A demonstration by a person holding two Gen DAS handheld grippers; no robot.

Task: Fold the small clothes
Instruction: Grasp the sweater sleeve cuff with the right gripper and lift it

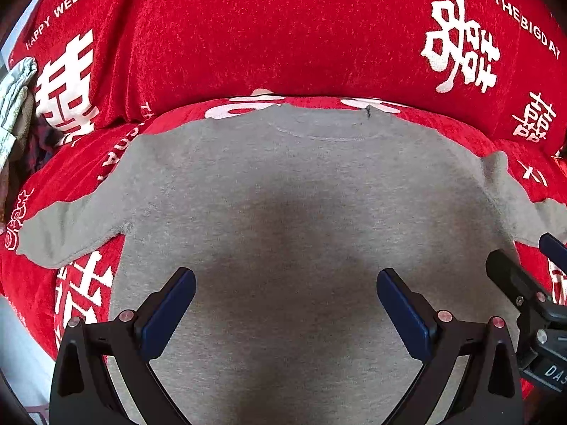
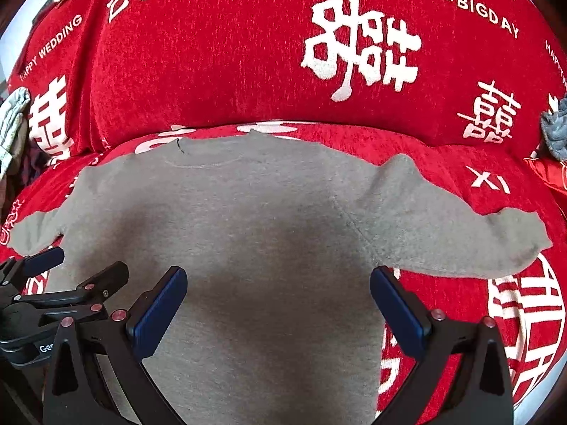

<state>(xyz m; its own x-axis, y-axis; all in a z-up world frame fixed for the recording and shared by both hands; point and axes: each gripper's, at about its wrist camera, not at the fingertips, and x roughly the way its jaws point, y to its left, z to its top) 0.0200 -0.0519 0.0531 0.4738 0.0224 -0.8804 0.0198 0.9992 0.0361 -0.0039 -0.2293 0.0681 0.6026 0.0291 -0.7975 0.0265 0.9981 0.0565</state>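
Lying flat mid-frame, the grey sweater (image 1: 283, 194) spreads across both views.
Left gripper (image 1: 286, 304) and right gripper (image 2: 278, 302) fingers apart above its body.

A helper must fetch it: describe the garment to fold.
Look at the red sofa cover printed with white wedding characters. Spread flat on its seat lies a small grey sweatshirt, sleeves out to both sides. It is the only plain, unprinted fabric there.

Red printed sofa cover (image 1: 283, 35); grey sweater (image 1: 283, 194) flat on seat, sleeves spread.
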